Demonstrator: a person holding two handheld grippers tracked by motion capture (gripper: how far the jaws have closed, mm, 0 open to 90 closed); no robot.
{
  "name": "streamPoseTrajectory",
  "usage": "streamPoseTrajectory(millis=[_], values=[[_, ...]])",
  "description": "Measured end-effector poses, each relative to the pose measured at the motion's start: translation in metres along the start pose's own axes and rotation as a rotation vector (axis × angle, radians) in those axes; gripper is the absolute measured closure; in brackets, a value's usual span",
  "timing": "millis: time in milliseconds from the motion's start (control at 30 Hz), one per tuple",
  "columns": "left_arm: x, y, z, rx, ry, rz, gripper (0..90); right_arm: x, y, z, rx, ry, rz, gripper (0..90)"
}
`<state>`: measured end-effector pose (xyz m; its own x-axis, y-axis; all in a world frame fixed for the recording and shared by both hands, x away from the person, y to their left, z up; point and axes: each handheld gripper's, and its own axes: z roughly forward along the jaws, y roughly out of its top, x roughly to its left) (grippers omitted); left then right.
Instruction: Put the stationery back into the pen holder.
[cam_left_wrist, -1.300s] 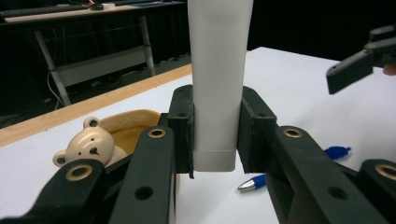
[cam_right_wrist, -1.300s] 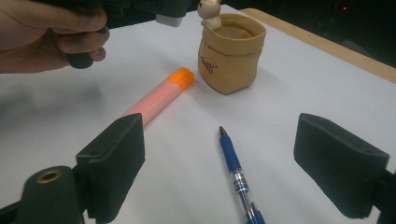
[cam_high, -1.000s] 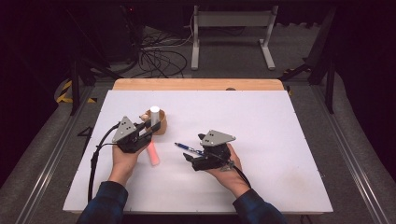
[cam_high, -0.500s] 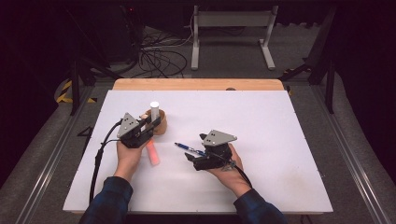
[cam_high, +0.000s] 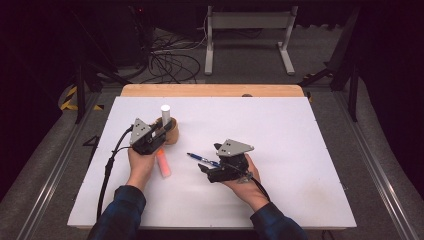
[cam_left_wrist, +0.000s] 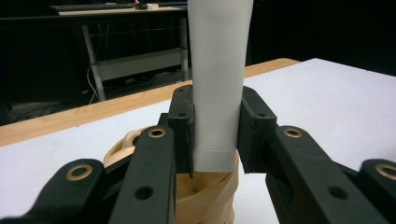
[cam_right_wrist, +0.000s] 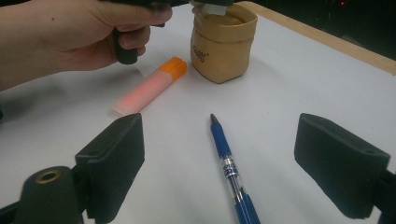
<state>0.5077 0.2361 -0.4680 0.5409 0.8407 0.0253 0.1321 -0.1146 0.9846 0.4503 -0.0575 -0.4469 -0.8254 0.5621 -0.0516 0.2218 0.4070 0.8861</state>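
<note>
**White tube held upright over the tan pouch**

The left gripper (cam_high: 159, 131) has its jaws closed on a white tube (cam_left_wrist: 217, 79), pads pressed against both sides of it. The tube stands upright, its lower end right at the mouth of a small tan pouch (cam_right_wrist: 223, 41) that sits on the left half of the white table (cam_high: 300, 150), toward the far side. From the left gripper view the tube's bottom edge appears to sit just inside the pouch's rim, though whether it touches the inside I cannot tell.

An orange highlighter (cam_right_wrist: 148, 86) lies flat on the table just near of the pouch, beside the person's left hand (cam_high: 141, 165), its orange cap end pointing toward the pouch.

The right gripper (cam_right_wrist: 219, 154) rests low over the table right of centre, jaws spread wide with nothing clamped. A blue pen (cam_right_wrist: 229, 170) lies on the table between those open jaws, its tip pointing toward the pouch; the pads stand apart from it on either side. In the high view the pen (cam_high: 202, 159) extends leftward from the right gripper, well apart from the highlighter.
</note>
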Motion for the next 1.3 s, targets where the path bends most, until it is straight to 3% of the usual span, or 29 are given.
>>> streamPoseTrajectory(millis=[900,1100,1300], values=[[-0.006,-0.007,0.008,0.028,0.046,0.044,70.7,-0.003,-0.001,-0.001,-0.003,-0.004,0.012,16.8],[-0.008,-0.008,0.009,0.034,0.072,0.083,70.6,-0.003,-0.001,-0.001,-0.007,-0.006,0.009,17.0],[-0.009,-0.012,0.01,-0.004,0.075,0.104,70.6,-0.002,-0.001,-0.001,-0.006,-0.005,0.006,17.1]])
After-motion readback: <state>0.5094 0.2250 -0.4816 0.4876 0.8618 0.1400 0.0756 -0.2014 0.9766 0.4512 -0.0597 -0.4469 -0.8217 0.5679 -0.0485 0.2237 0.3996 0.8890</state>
